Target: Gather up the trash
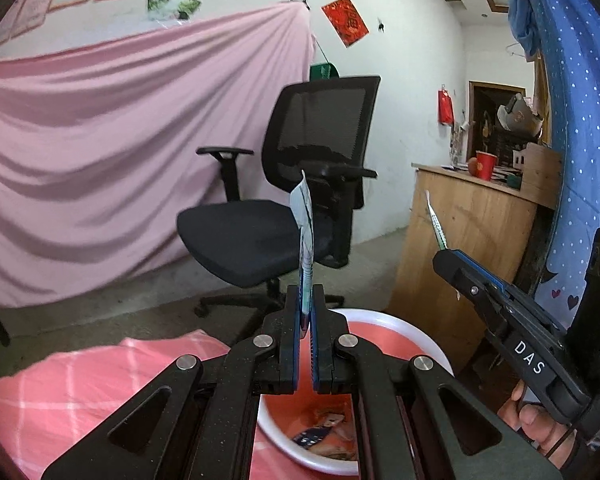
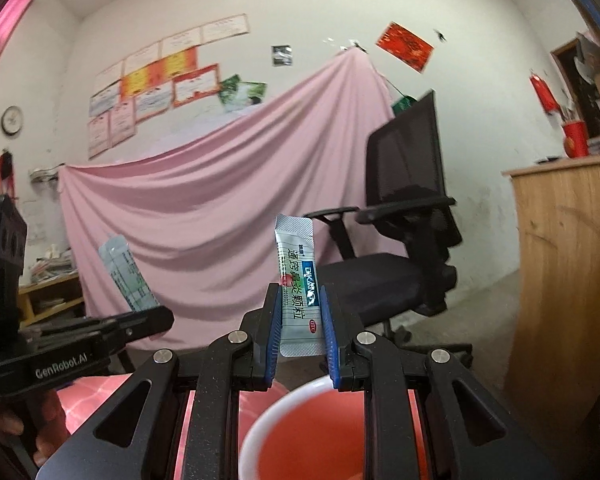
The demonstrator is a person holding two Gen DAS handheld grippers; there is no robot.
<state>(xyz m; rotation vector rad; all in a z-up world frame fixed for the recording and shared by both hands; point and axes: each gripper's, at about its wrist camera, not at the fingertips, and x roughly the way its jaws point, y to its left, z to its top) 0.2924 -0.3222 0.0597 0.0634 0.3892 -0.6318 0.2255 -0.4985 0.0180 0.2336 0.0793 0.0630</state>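
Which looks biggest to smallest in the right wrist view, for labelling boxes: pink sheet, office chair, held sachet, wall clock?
1. pink sheet
2. office chair
3. held sachet, which sits close to the camera, so it looks larger than it is
4. wall clock

A plain room in a home, used partly as a study. Whitewashed walls carry framed certificates [image 2: 156, 92], a round clock [image 2: 11, 119] and red paper decorations [image 1: 345, 21]. A pink sheet [image 1: 112, 140] hangs as a drape behind a black mesh office chair [image 1: 292, 192]. The floor is bare concrete, and a plywood counter [image 1: 472, 216] holds a red cup [image 1: 485, 164].
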